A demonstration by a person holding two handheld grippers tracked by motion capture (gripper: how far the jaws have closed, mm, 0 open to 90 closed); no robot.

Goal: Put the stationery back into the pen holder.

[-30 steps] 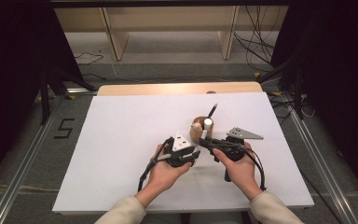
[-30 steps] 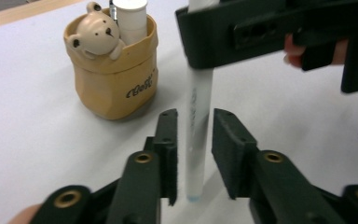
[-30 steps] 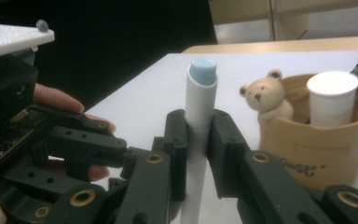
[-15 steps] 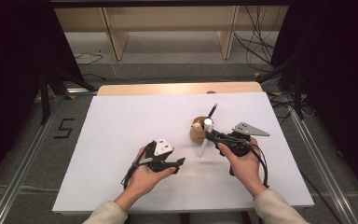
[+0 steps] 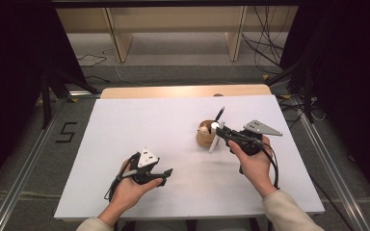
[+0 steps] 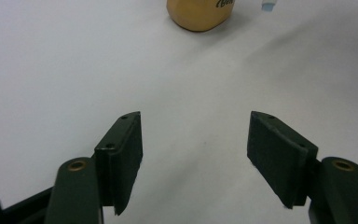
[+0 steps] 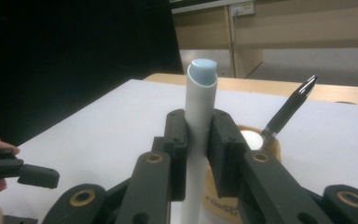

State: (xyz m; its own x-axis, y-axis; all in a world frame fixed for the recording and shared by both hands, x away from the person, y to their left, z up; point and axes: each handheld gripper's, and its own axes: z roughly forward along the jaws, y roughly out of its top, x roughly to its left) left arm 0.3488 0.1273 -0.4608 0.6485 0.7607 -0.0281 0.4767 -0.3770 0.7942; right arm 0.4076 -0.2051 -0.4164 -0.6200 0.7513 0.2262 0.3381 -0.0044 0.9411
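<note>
A tan cup [image 5: 203,138] stands right of the table's middle, with a black pen [image 5: 220,114] leaning out of it and a white round thing [image 7: 252,138] inside. My right gripper [image 5: 220,131] is beside the cup, shut on a white marker [image 5: 212,144] whose lower end hangs by the cup's side. Its light blue tip [image 7: 202,70] points up above the jaws of the right gripper [image 7: 199,128]. My left gripper [image 5: 166,172] is near the front edge, open and empty. From the left gripper [image 6: 196,140], the cup [image 6: 199,14] is far ahead.
The white table top [image 5: 139,120] has a wooden strip [image 5: 183,91] along its far edge. Wooden shelving legs and loose cables lie on the floor beyond. The left gripper's jaw tip [image 7: 37,176] appears low at the left in the right gripper view.
My left gripper has drawn away from the cup, leftward and toward the front edge, and is open. The right gripper stays by the cup with the white marker in it.
</note>
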